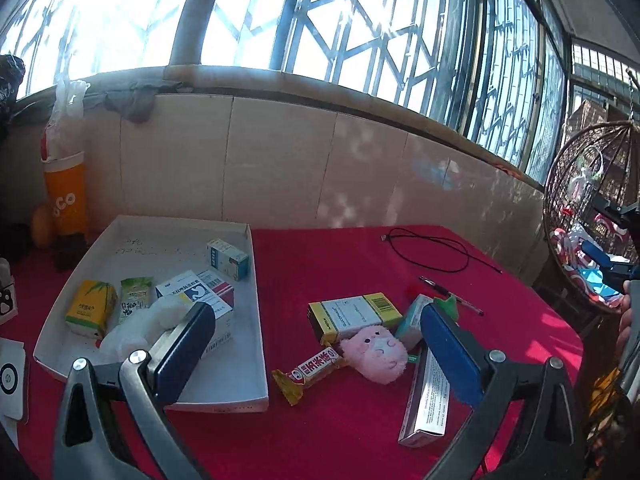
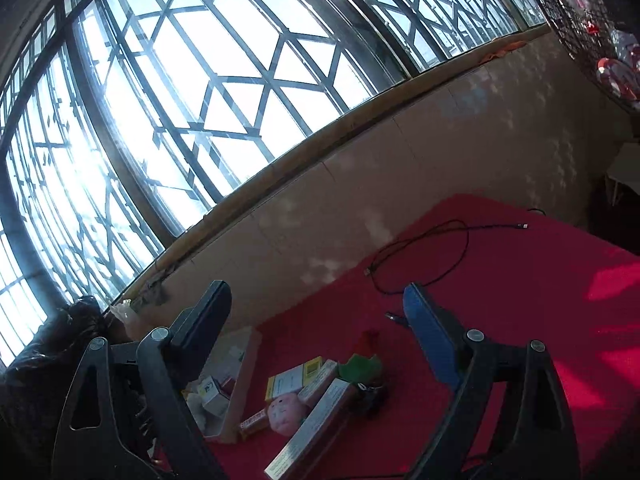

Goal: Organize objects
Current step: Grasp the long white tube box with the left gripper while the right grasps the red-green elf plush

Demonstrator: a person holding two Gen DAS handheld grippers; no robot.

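on red cloth (image 1: 340, 264), one white tray (image 1: 256, 300), one pink plush (image 1: 380, 354), left gripper (image 1: 316, 344) and right gripper (image 2: 316, 332) both agape, empty

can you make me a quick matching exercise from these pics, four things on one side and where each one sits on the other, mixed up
Things
1. yellow tissue pack
2. pink plush toy
3. black cable
4. long silver box

Places
A. looped on the red cloth at the far side of the table, near the wall
B. inside the white tray, at its left side
C. on the red cloth at the near right, under the left gripper's right finger
D. on the red cloth, against the yellow box and the snack bar

Pairs: 1-B, 2-D, 3-A, 4-C
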